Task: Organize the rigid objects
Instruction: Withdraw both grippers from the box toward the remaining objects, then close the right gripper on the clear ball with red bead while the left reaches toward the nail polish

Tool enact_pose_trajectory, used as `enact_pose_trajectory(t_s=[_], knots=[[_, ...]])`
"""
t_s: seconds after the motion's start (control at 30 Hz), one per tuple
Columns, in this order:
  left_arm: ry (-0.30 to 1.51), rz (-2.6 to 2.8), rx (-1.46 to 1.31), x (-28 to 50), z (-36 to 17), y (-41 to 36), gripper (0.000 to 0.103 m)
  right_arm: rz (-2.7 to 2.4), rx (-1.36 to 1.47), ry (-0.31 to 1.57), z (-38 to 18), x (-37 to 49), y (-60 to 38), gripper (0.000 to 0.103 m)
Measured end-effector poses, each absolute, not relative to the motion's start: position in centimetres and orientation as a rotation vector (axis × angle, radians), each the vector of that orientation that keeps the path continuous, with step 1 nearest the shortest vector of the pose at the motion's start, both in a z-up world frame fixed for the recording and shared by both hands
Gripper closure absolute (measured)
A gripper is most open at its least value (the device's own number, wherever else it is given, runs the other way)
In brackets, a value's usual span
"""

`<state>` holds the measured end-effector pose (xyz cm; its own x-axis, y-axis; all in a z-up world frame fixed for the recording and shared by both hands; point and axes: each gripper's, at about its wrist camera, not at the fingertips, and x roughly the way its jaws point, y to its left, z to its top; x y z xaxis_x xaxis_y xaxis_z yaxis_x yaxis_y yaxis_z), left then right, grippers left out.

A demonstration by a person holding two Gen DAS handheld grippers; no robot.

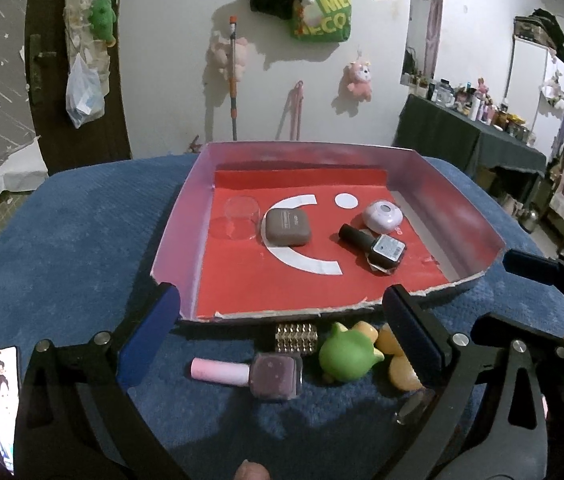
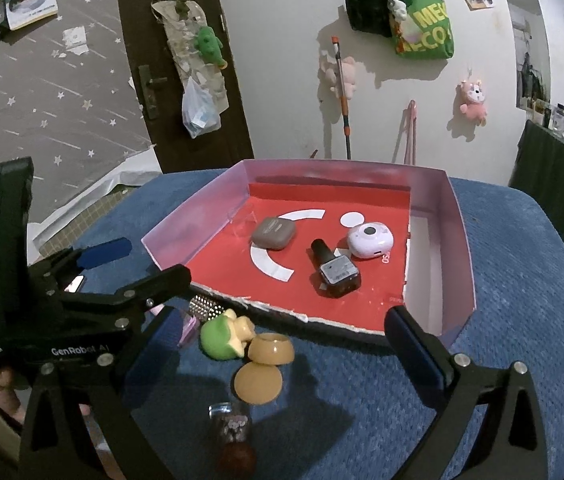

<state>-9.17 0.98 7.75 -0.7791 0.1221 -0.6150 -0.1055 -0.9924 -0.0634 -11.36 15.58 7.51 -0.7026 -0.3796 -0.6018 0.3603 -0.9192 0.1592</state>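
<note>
A red-floored tray with lilac walls (image 1: 186,216) (image 2: 455,240) holds a clear cup (image 1: 242,216), a brown case (image 1: 286,227) (image 2: 274,233), a black polish bottle (image 1: 373,246) (image 2: 333,270) and a white round device (image 1: 381,214) (image 2: 369,240). In front of it on the blue cloth lie a pink polish bottle (image 1: 250,372), a gold studded cylinder (image 1: 295,338), a green toy (image 1: 347,356) (image 2: 222,336), yellow pieces (image 2: 270,350) and a small dark-capped bottle (image 2: 232,428). My left gripper (image 1: 282,344) (image 2: 144,264) stands open around these. My right gripper (image 2: 282,344) is open, empty, beside it.
The blue cloth (image 1: 82,240) covers the whole table. A phone (image 1: 0,392) lies at its near left. Behind stand a white wall with hanging bags and plush toys, a dark door (image 2: 178,80), and a dark side table with several bottles (image 1: 473,136) at the right.
</note>
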Motion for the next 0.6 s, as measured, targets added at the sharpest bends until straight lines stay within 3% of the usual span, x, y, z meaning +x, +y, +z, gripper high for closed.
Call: enact_pose_trajectory(t_s=[0.6], knots=[[-0.035, 2.788, -1.068, -6.1, 5.9, 0.9, 0.000, -2.623, 0.875, -0.041, 6.1, -7.3, 15.5, 0.000]])
